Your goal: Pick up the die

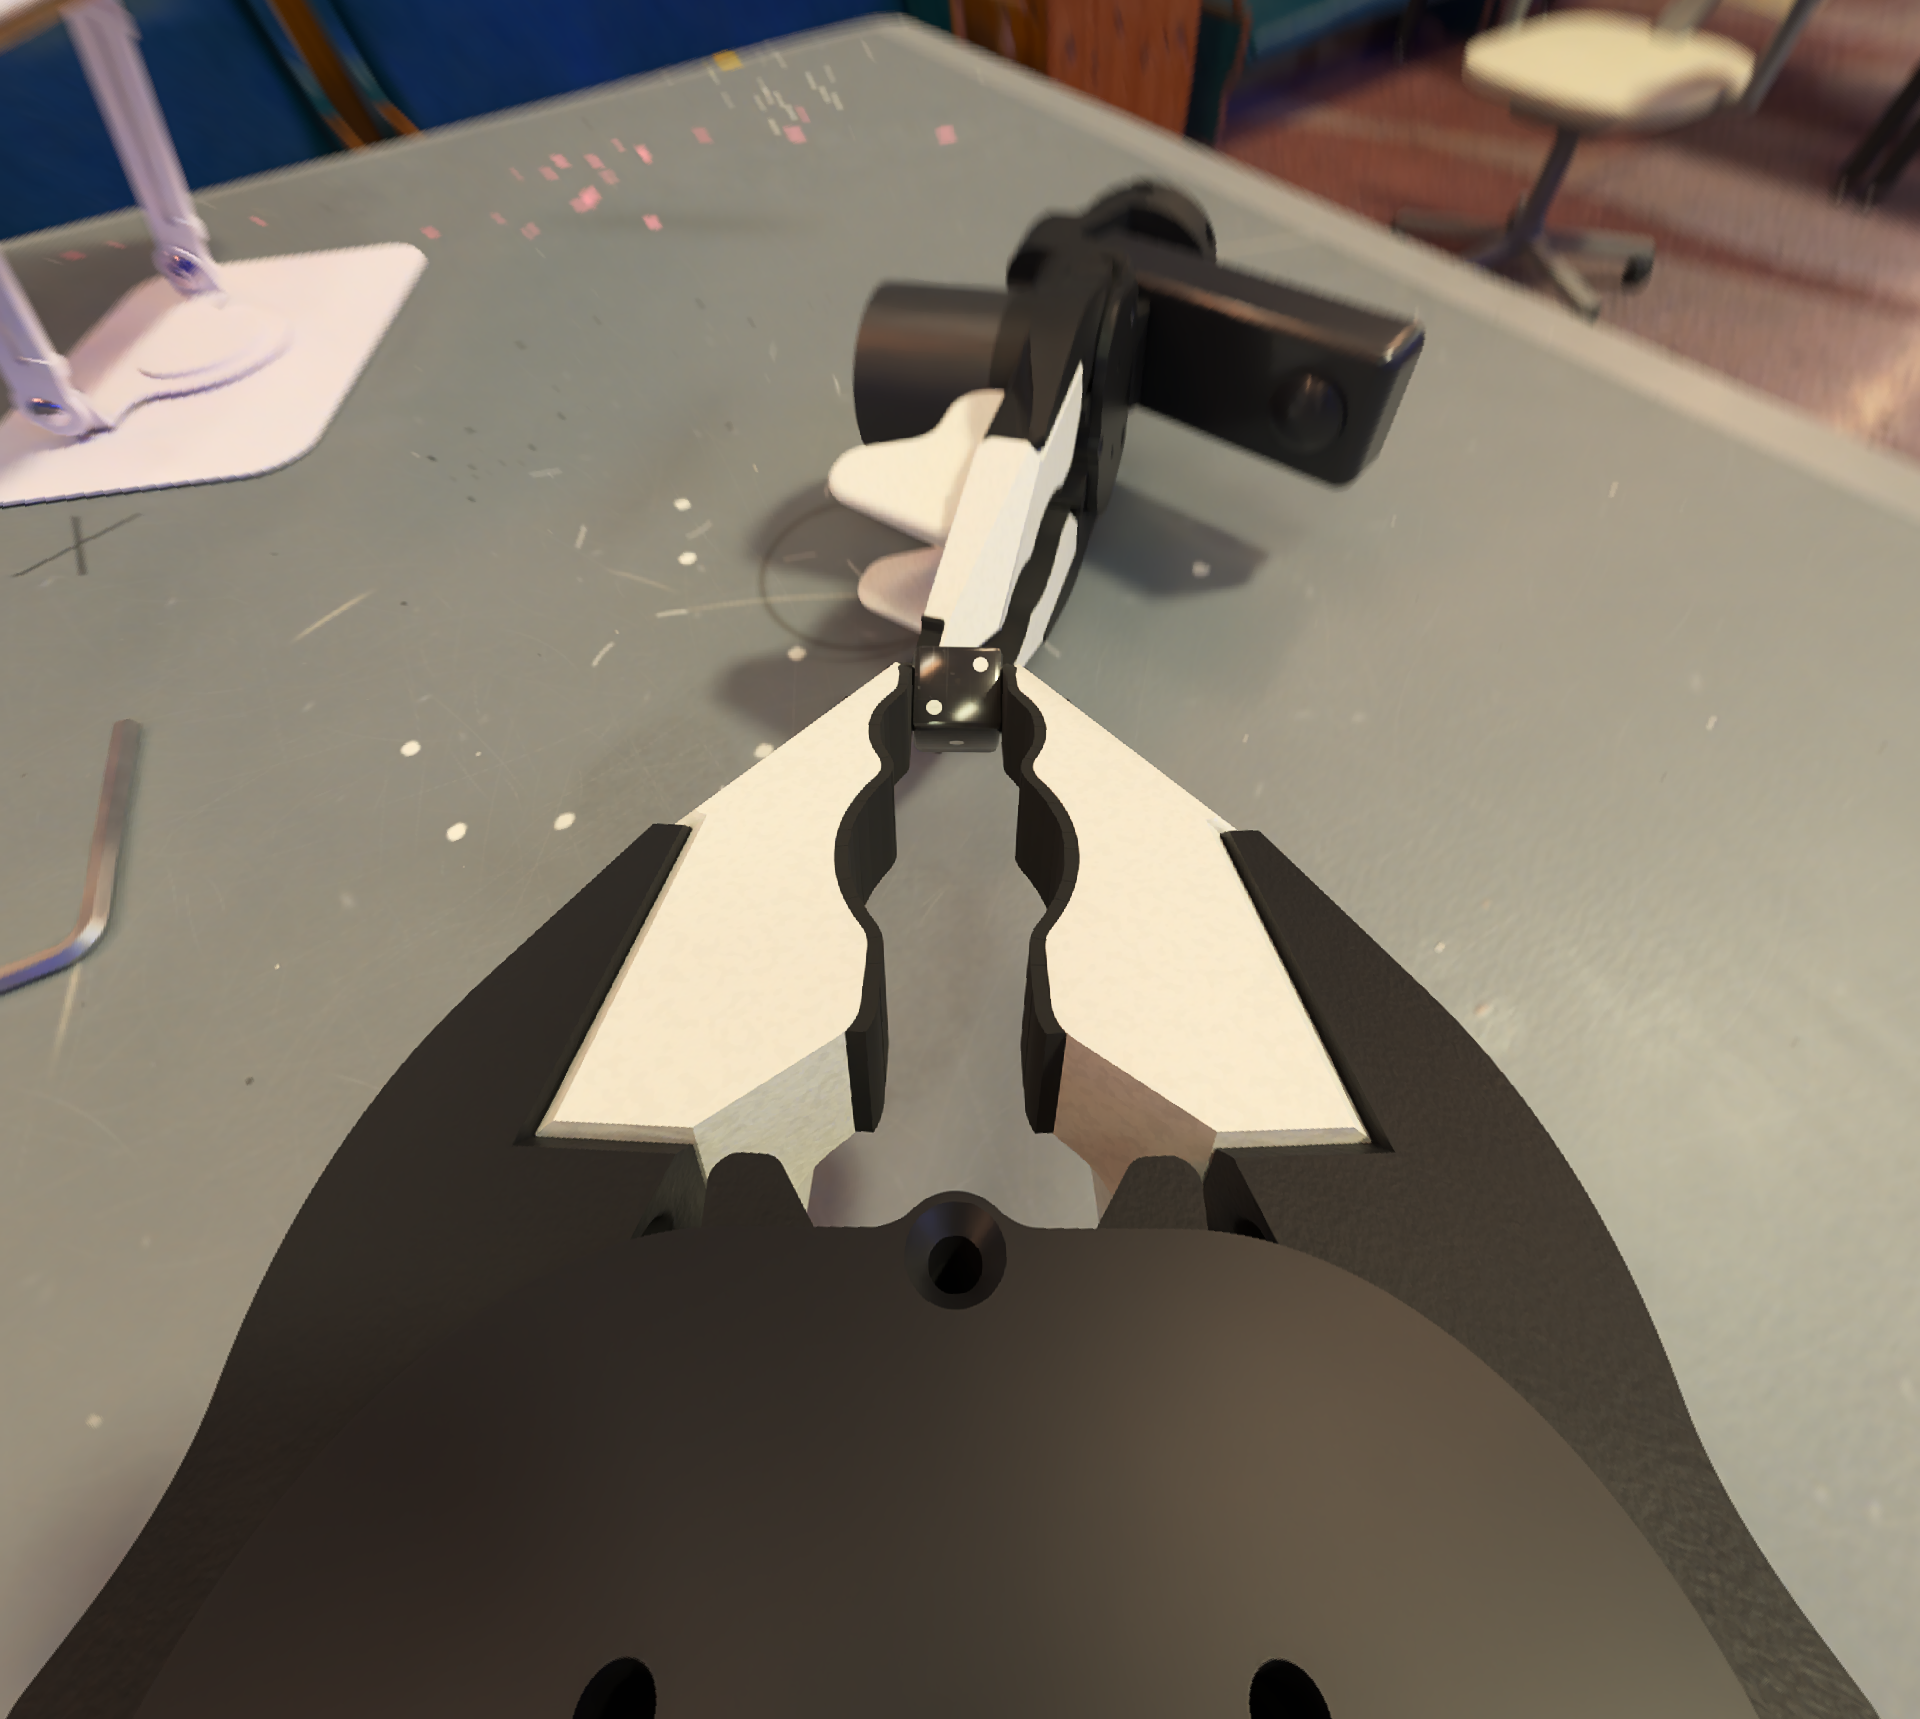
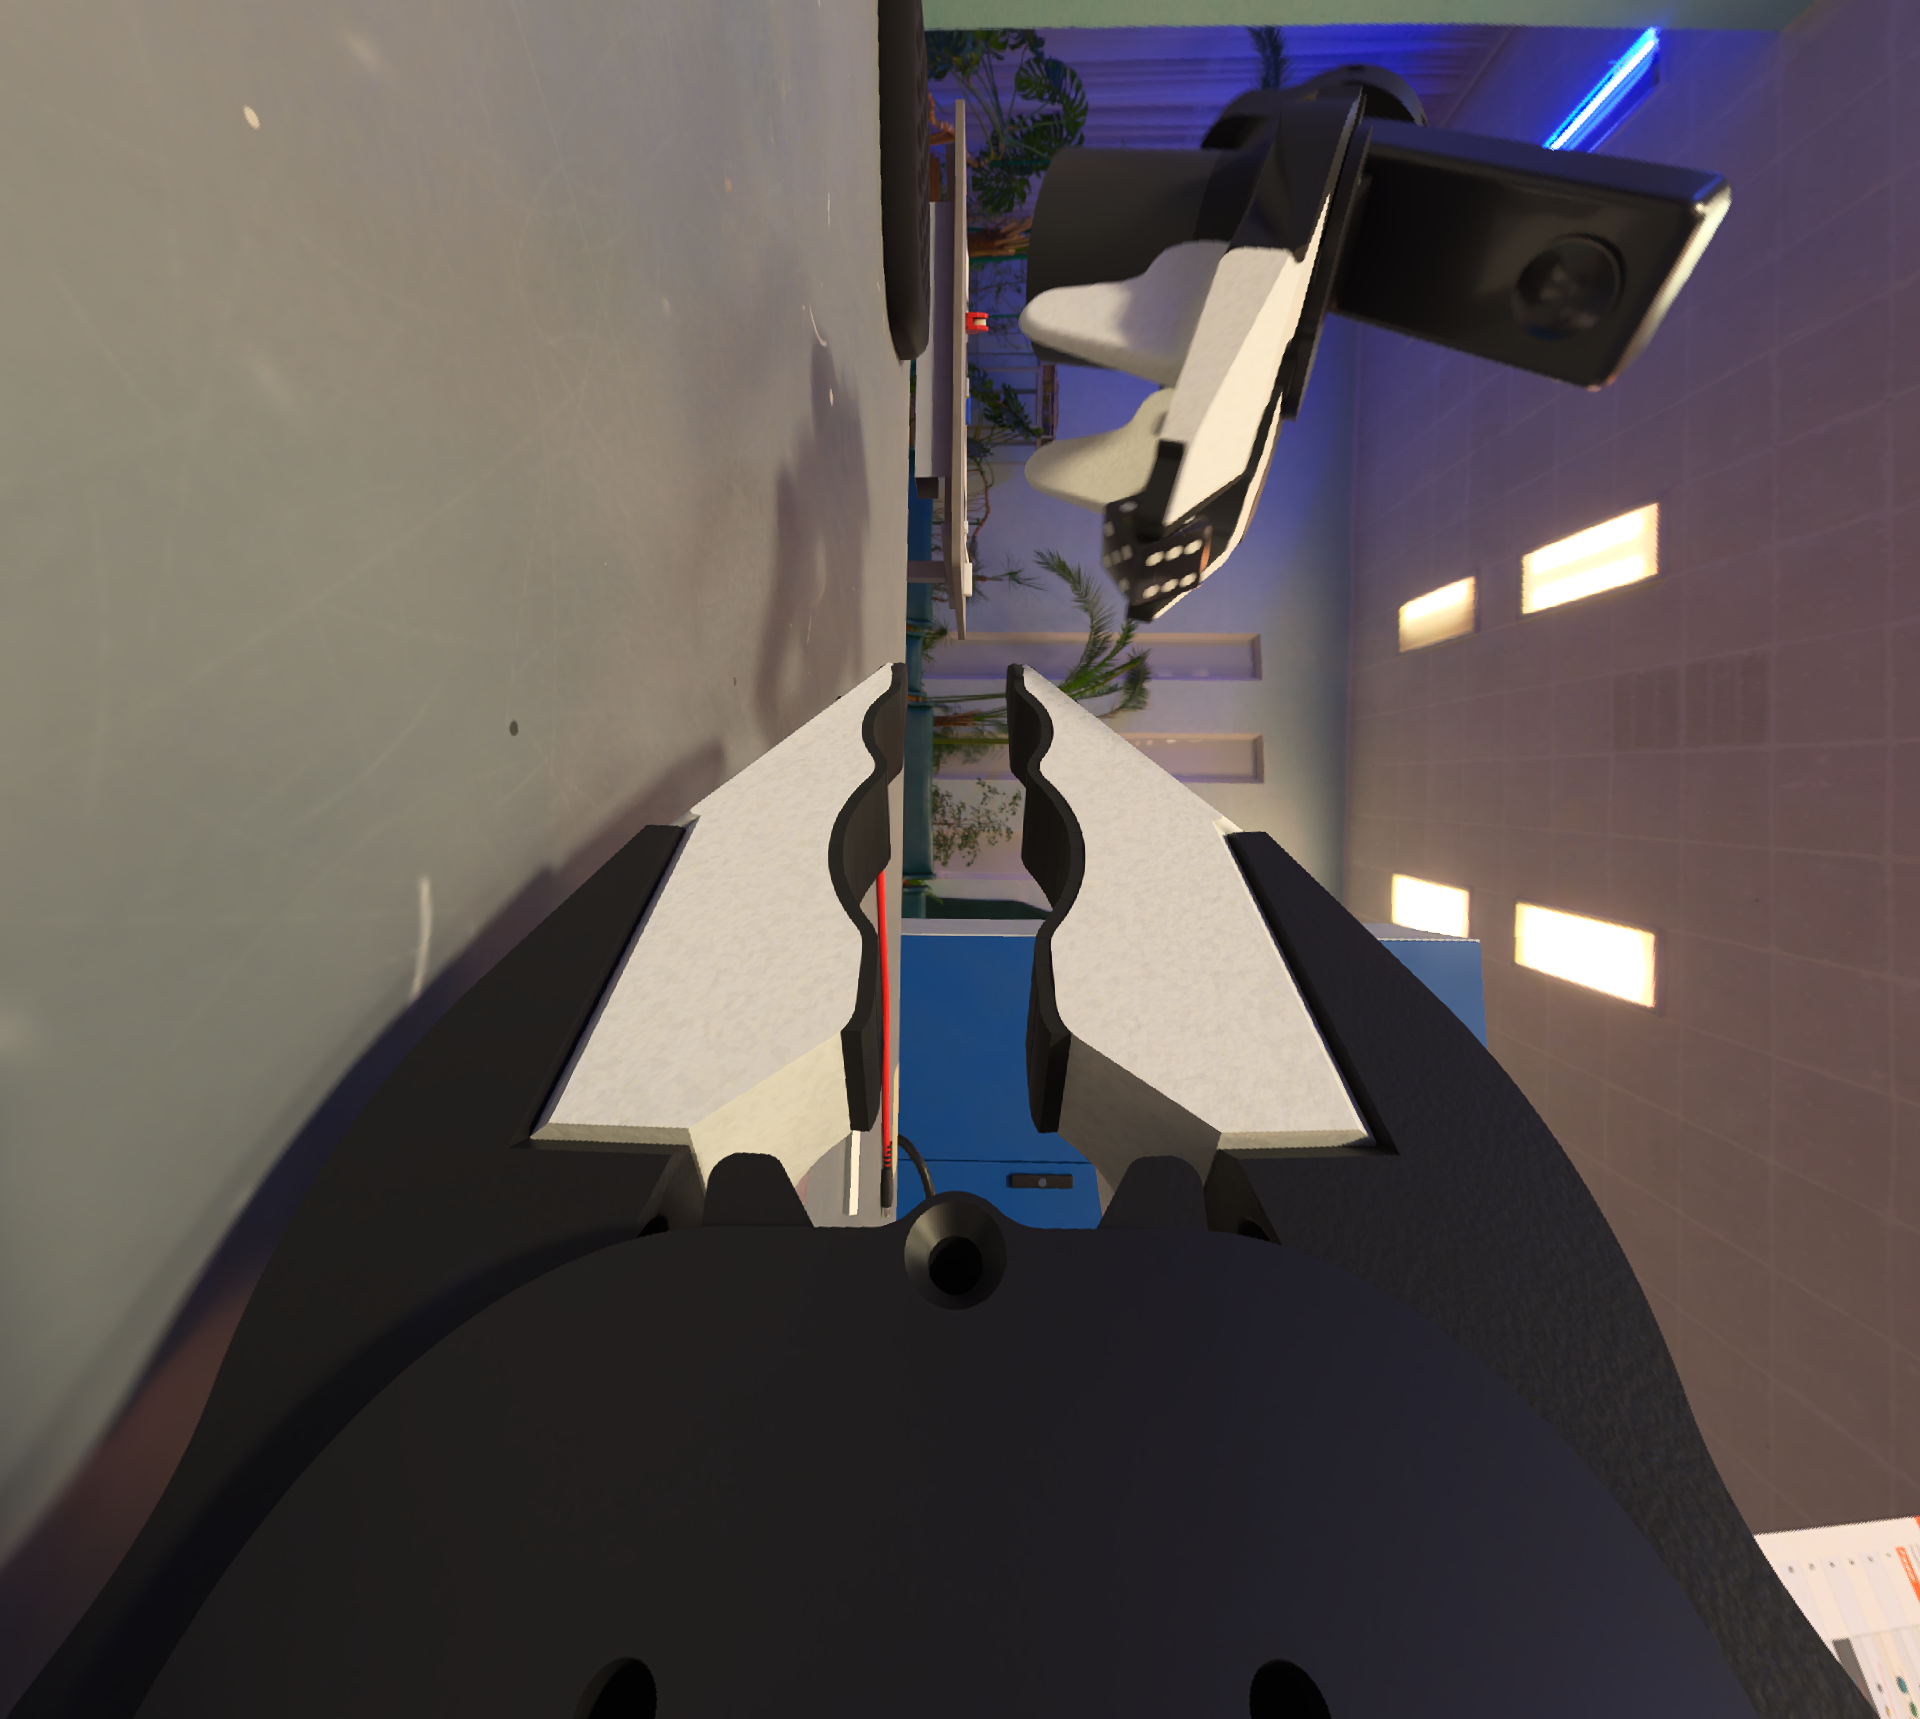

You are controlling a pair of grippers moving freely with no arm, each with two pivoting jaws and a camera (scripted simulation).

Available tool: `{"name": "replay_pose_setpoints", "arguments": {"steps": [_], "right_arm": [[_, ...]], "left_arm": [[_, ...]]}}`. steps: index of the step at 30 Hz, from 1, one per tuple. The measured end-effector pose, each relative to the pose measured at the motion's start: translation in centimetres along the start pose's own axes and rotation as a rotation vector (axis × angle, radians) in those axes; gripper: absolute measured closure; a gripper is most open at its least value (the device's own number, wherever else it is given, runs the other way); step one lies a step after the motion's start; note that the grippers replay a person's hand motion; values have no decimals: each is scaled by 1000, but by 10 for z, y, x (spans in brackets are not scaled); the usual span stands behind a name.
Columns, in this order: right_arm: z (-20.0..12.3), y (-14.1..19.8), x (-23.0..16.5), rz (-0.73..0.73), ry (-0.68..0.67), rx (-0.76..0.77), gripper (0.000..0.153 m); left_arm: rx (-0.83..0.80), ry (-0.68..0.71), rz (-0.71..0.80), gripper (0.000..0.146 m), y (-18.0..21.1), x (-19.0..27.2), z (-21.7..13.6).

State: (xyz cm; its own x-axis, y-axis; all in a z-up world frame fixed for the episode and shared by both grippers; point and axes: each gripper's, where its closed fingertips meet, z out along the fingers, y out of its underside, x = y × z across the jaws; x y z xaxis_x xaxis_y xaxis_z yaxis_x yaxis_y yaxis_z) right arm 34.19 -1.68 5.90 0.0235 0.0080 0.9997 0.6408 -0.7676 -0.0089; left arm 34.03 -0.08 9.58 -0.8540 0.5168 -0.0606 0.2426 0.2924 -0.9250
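Note:
The die (image 1: pixel 957 701) is black with white pips. My left gripper (image 1: pixel 956 708) is shut on it, with the die pinched between its two fingertips. In the right wrist view the left gripper (image 2: pixel 1153 573) holds the die (image 2: pixel 1174 555) clear above the grey table (image 2: pixel 416 422). My right gripper (image 2: pixel 956 682) is rolled on its side close to the table, with a narrow gap between its fingers and nothing in it. In the left wrist view the right gripper (image 1: pixel 982 620) lies just beyond the die, fingers pointing toward it.
A white lamp stand base (image 1: pixel 208 360) stands at the table's far left. A metal hex key (image 1: pixel 99 848) lies at the left. A flat black disc (image 2: pixel 902 152) lies on the table. The table's edge (image 1: pixel 1558 381) runs along the right, with a chair (image 1: pixel 1600 80) beyond.

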Motion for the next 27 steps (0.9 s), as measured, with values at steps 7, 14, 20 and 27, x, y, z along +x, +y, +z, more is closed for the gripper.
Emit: {"name": "replay_pose_setpoints", "arguments": {"steps": [7,14,20,27], "right_arm": [[-1,2,0,-26,4,-8,134],[-1,3,1,-38,14,-15,134],[0,3,2,-45,17,-17,134],[0,3,1,-50,12,-18,134]], "left_arm": [[-170,107,130,130,15,0,17],[-162,109,118,130,9,-8,14],[-183,100,133,130,12,-8,15],[-211,65,97,130,14,-11,15]]}}
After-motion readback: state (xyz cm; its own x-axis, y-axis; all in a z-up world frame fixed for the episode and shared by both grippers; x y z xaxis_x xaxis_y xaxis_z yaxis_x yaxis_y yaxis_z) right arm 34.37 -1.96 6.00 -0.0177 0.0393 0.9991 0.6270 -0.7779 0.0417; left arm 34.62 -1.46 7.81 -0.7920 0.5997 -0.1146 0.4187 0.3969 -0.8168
